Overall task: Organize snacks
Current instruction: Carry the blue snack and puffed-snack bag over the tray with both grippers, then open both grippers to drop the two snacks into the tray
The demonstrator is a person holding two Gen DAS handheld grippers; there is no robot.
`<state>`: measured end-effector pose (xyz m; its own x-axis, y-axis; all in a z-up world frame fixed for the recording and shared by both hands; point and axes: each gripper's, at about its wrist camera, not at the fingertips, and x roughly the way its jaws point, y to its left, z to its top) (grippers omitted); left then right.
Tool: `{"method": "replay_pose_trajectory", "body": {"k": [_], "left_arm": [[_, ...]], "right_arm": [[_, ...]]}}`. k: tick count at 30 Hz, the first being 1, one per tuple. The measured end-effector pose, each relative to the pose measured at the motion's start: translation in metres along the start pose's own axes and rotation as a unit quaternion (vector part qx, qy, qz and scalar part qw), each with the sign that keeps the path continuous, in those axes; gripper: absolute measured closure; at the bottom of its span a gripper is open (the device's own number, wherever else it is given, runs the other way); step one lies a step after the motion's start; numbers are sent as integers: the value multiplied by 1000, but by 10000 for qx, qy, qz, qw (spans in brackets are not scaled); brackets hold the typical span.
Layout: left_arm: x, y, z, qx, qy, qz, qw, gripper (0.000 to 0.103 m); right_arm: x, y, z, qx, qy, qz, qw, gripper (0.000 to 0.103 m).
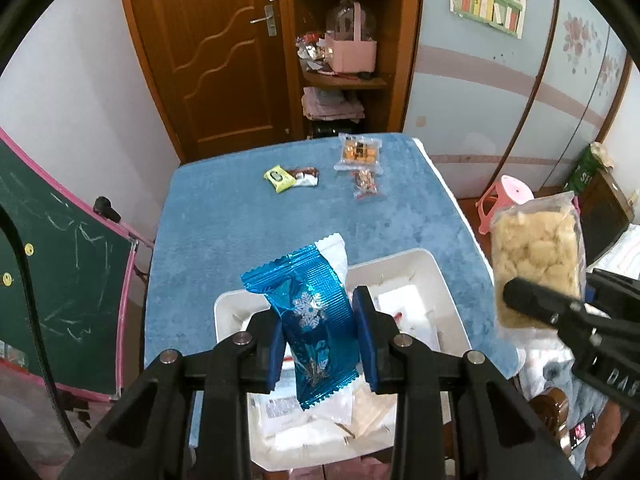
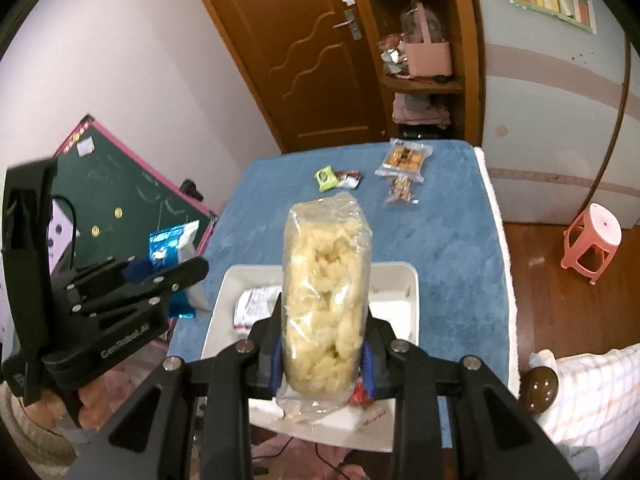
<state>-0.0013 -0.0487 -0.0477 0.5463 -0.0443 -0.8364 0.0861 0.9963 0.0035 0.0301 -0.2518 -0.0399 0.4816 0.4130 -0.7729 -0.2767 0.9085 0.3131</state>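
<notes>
My left gripper (image 1: pixel 320 340) is shut on a blue foil snack packet (image 1: pixel 316 320) with a snowflake print, and a white packet sticks up behind it. It hangs above the white tray (image 1: pixel 436 276), which holds several white packets. My right gripper (image 2: pixel 322 360) is shut on a clear bag of pale yellow puffs (image 2: pixel 326 280), held upright over the same tray (image 2: pixel 400 276). In the left wrist view the right gripper (image 1: pixel 552 300) and the bag of puffs (image 1: pixel 536 256) appear at the right. The right wrist view shows the left gripper (image 2: pixel 168 270) and its blue packet (image 2: pixel 168 248) at the left.
On the far end of the blue-covered table (image 1: pixel 224 232) lie a yellow-green packet (image 1: pixel 278 178), a brown packet (image 1: pixel 306 176), a cracker pack (image 1: pixel 358 152) and a small clear pack (image 1: pixel 366 186). A chalkboard (image 1: pixel 72 272) stands left. A pink stool (image 2: pixel 592 240) stands right.
</notes>
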Motion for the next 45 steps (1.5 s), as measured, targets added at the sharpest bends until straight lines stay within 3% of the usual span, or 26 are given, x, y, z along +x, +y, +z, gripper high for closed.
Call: {"method": "replay_pose_trajectory", "body": {"k": [10, 17, 25, 27, 29, 31, 34, 45], "left_arm": [[14, -9, -23, 145, 330, 136, 9993, 73], [30, -3, -31, 319, 526, 241, 9978, 73], [45, 13, -37, 511, 749, 71, 9959, 72], [48, 17, -38, 550, 832, -28, 9950, 66], [49, 21, -40, 588, 892, -78, 9942, 34], [46, 26, -42, 629, 821, -44, 9946, 26], [43, 33, -44, 628, 775, -182, 9948, 21], [32, 59, -43, 561, 590, -387, 9959, 21]], "right_arm": [[17, 14, -31, -168, 402, -111, 9990, 73], [35, 24, -33, -172, 636, -247, 9975, 73], [60, 39, -31, -121, 1011, -539, 9933, 71], [66, 42, -32, -75, 1155, -608, 9914, 66], [69, 44, -32, 39, 1225, -675, 9902, 55], [67, 46, -31, 136, 1188, -760, 9899, 54], [62, 49, -30, 252, 1127, -859, 9896, 53], [54, 71, -29, 335, 1011, -1098, 9882, 48]]}}
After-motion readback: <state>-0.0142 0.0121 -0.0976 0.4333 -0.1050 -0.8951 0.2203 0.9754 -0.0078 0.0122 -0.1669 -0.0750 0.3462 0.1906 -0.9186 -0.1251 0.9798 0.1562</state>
